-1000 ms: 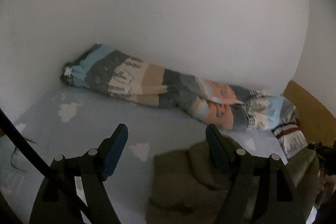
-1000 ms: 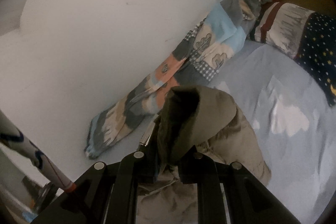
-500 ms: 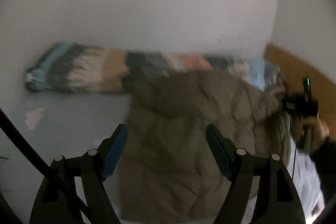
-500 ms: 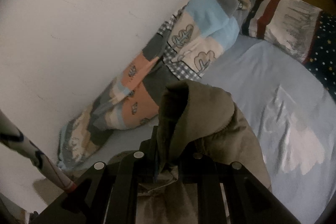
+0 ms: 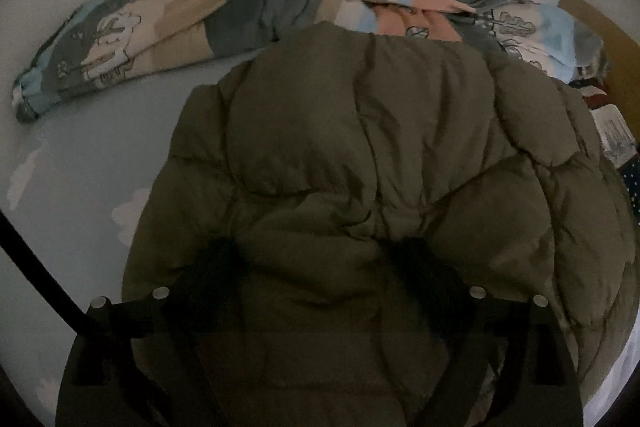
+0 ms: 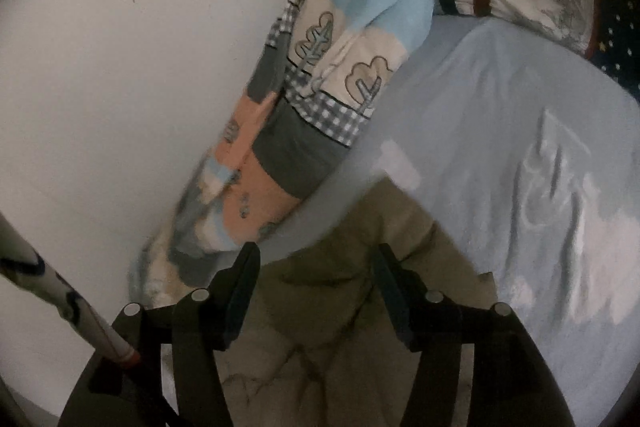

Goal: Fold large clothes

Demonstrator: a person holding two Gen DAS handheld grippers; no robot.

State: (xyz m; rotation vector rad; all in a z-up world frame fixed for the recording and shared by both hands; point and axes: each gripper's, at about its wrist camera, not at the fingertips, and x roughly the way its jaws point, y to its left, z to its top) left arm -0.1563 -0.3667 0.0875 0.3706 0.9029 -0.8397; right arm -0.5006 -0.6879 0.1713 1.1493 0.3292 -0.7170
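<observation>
Pale blue cloud-print bedsheet (image 6: 500,131) meets a white wall (image 6: 120,67), with a rolled patchwork quilt (image 5: 168,39) along it. Spread on the sheet lies the olive quilted puffer jacket (image 5: 380,147). Left gripper (image 5: 320,263) and right gripper (image 6: 316,263) have just been opening; both gape over it, gripping nothing.

dim, flat light | fisheye edge warp, dark corners | slight motion blur

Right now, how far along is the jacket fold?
Done: the olive puffer jacket lies doubled over on the blue sheet. In hand: nothing; the right gripper has just opened and let it go, and the left gripper stands open over the padding. Left: further folds, probably.
</observation>
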